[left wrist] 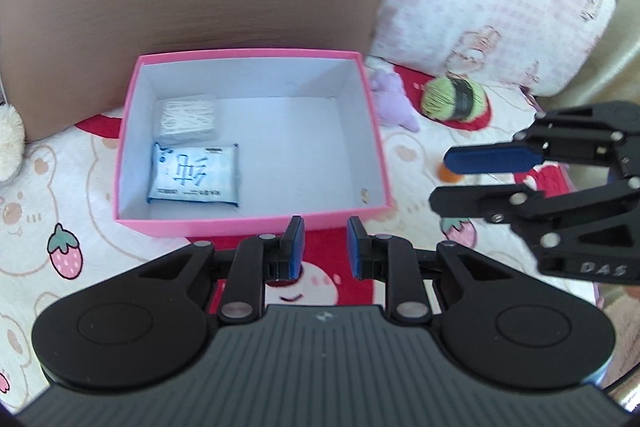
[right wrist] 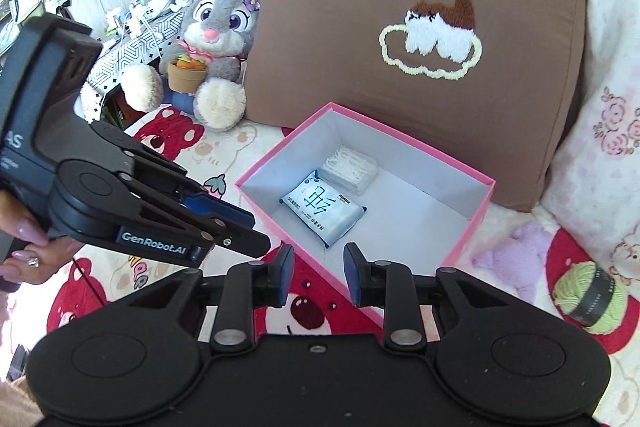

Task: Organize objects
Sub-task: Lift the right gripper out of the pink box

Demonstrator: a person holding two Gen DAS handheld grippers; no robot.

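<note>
The jaws of the left gripper (left wrist: 323, 247) were drawn near together with nothing between them, and those of the right gripper (right wrist: 318, 275) stood slightly parted, likewise empty. An open pink cardboard box (left wrist: 132, 131) with white inner walls was seen on the printed bedspread (left wrist: 48, 187), before a brown pillow (left wrist: 120, 7). Two things were counted inside it: one blue-and-white tissue pack (left wrist: 195, 173) and one clear packet of cotton swabs (left wrist: 187, 117). One green yarn ball (left wrist: 456, 99) lay beside the box.
</note>
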